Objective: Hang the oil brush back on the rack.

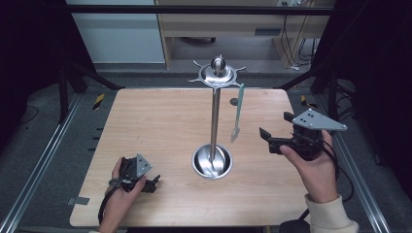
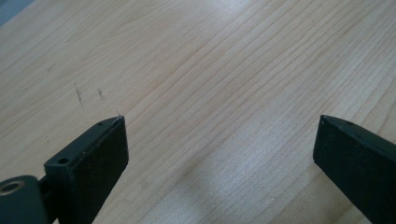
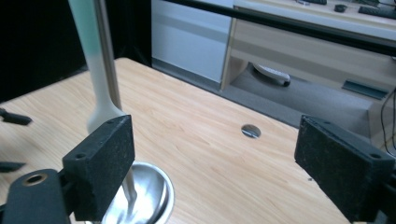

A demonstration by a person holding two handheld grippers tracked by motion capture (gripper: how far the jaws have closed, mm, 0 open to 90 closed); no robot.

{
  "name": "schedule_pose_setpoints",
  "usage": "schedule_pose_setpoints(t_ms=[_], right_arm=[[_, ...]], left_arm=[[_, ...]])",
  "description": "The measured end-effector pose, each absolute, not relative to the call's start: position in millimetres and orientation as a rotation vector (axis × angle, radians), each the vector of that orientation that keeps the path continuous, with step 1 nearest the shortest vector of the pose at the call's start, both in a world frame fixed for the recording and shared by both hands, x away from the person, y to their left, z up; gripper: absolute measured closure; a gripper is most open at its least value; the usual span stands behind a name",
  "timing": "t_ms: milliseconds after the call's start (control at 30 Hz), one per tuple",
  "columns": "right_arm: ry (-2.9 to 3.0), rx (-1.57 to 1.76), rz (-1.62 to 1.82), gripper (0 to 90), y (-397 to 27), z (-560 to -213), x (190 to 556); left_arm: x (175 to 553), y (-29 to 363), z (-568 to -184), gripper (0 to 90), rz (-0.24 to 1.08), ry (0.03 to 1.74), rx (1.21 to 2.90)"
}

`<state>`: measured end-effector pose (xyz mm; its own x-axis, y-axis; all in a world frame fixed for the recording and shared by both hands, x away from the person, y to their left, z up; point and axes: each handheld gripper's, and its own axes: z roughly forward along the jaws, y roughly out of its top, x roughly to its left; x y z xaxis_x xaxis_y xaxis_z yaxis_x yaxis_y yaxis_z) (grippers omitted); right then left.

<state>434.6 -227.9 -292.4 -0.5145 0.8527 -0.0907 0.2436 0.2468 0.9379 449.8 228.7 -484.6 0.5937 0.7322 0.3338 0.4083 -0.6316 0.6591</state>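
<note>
A metal utensil stand rises from the middle of the table: a round dished base, a thin pole and a hooked top disc. A green and white spatula hangs from one hook, right of the pole. My right gripper is held above the table to the right of the spatula, open and holding nothing. In the right gripper view the spatula and the pole stand just beyond the left jaw. My left gripper rests low at the front left, open over bare wood.
The wooden table has a small round hole behind the stand. Black frame bars run along both sides and a desk stands beyond the far edge. The stand's base lies close under the right gripper.
</note>
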Motion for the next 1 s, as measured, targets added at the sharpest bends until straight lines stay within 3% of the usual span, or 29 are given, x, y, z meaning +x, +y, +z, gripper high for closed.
schedule_pose_setpoints(t_ms=[200,467,1000], right_arm=[[1.945,1.022,1.253,11.3,-234,-311,437],[1.983,1.067,1.172,17.7,-235,-345,446],[2.079,1.143,1.033,13.2,-224,-405,466]], left_arm=[[450,228,-485,2.9,0.813,0.903,2.297],[450,228,-485,2.9,0.811,0.902,2.3],[450,228,-485,2.9,0.809,0.898,2.303]])
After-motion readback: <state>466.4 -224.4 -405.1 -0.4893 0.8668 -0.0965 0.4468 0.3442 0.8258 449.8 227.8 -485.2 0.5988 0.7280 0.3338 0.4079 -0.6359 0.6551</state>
